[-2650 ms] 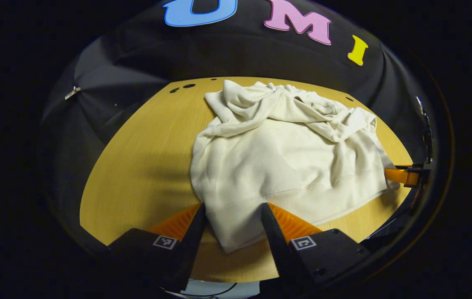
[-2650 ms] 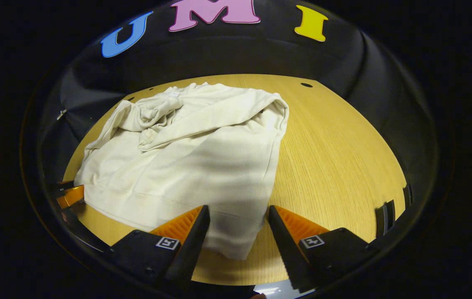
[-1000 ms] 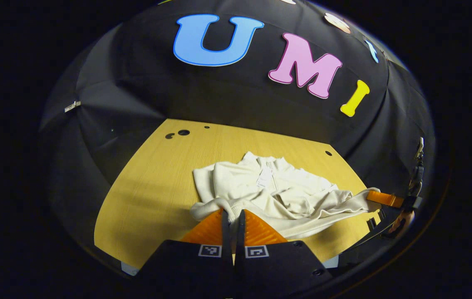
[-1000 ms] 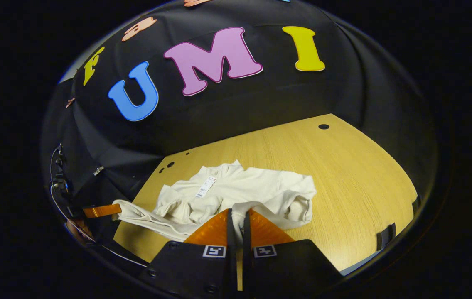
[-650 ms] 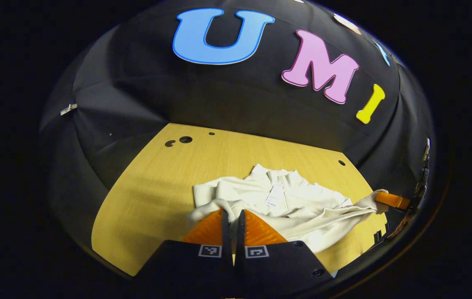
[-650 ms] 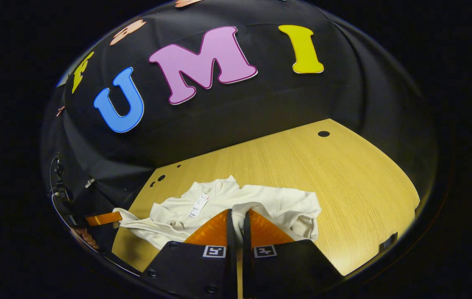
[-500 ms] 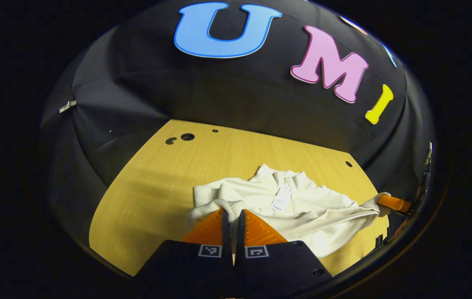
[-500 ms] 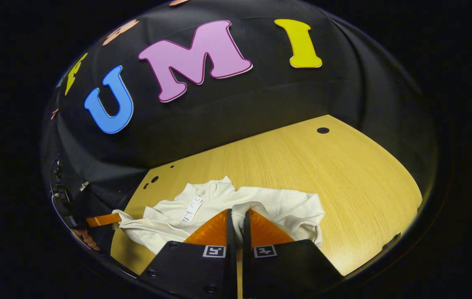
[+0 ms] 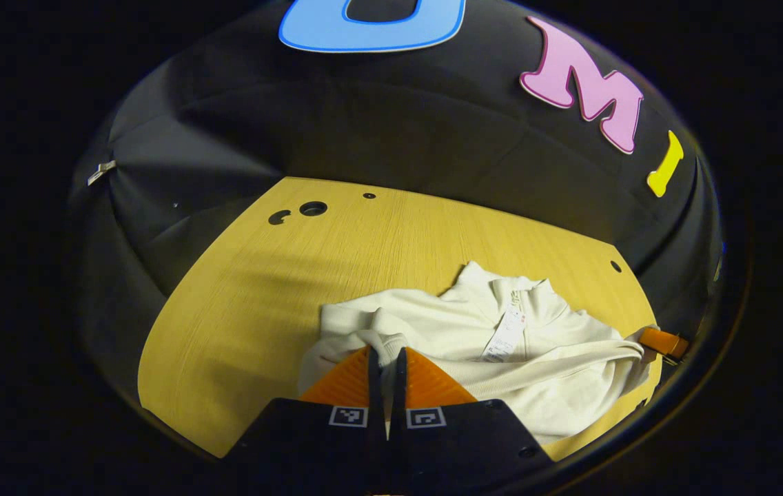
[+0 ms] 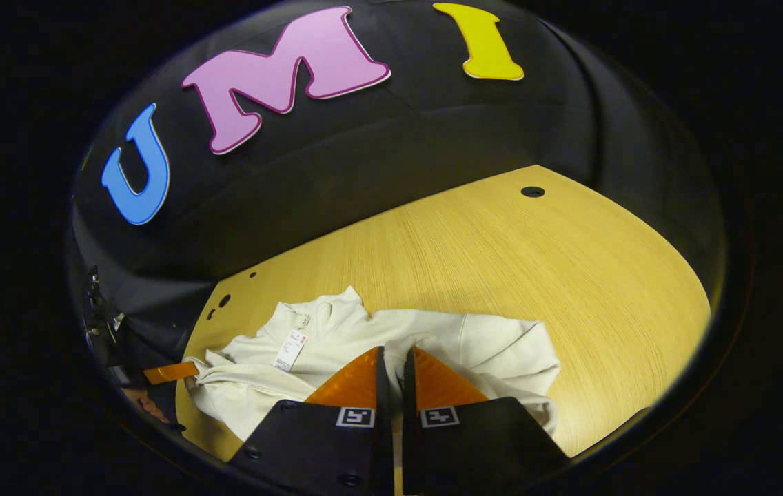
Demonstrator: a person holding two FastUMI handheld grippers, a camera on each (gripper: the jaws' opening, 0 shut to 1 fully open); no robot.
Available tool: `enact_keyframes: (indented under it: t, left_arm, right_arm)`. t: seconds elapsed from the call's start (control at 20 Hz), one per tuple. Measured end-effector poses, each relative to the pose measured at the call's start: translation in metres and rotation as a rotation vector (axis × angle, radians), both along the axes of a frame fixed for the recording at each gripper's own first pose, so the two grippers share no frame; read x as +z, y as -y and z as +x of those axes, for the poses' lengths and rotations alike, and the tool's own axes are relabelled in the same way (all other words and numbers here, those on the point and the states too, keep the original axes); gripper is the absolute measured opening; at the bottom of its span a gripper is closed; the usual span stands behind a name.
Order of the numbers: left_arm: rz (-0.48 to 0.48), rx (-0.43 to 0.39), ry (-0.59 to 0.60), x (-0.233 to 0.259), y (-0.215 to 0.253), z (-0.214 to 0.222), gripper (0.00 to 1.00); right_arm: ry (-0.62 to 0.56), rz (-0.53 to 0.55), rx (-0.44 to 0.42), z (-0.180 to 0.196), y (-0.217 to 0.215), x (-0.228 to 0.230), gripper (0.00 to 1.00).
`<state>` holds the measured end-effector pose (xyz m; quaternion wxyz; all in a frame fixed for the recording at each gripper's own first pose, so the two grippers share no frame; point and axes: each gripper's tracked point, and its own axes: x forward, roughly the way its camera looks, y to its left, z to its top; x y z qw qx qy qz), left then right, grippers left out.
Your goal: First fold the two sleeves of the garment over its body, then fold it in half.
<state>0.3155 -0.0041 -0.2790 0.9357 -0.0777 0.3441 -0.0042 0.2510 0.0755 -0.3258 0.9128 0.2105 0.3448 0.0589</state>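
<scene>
A cream sweatshirt (image 9: 460,331) lies on the wooden table (image 9: 260,289), its collar and white tag (image 9: 502,334) facing up. My left gripper (image 9: 385,353) is shut on the hem at one corner and holds it raised over the body. In the right gripper view the same sweatshirt (image 10: 488,344) shows with its tag (image 10: 288,351), and my right gripper (image 10: 391,351) is shut on the other hem corner. The hem stretches between the two grippers. Each view shows the other gripper far off at the edge: the right gripper (image 9: 664,341) and the left gripper (image 10: 171,373).
The table has small round holes near its far edge (image 9: 312,208) (image 10: 533,191). Bare wood lies beyond the collar (image 10: 502,262) and to the left of the sweatshirt in the left gripper view. Black cloth walls close the booth behind and beside the table.
Both grippers shut on the hem corners, lifted them, and have carried the hem forward over the body toward the collar. The collar and tag now sit closer in both views.
</scene>
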Motion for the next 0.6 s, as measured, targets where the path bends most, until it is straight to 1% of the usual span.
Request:
enact_keyframes:
  t: [0.2, 0.45, 0.6]
  left_arm:
    - [0.024, -0.005, -0.040, -0.019, 0.001, 0.009, 0.06]
    - [0.054, -0.031, -0.089, -0.037, 0.005, 0.011, 0.06]
    - [0.066, -0.049, -0.077, -0.045, 0.007, 0.017, 0.06]
  right_arm:
    - [-0.042, -0.028, 0.019, 0.006, -0.006, -0.024, 0.10]
    - [-0.108, -0.075, 0.050, 0.002, -0.014, -0.057, 0.10]
    - [-0.138, -0.071, 0.041, -0.003, -0.016, -0.068, 0.13]
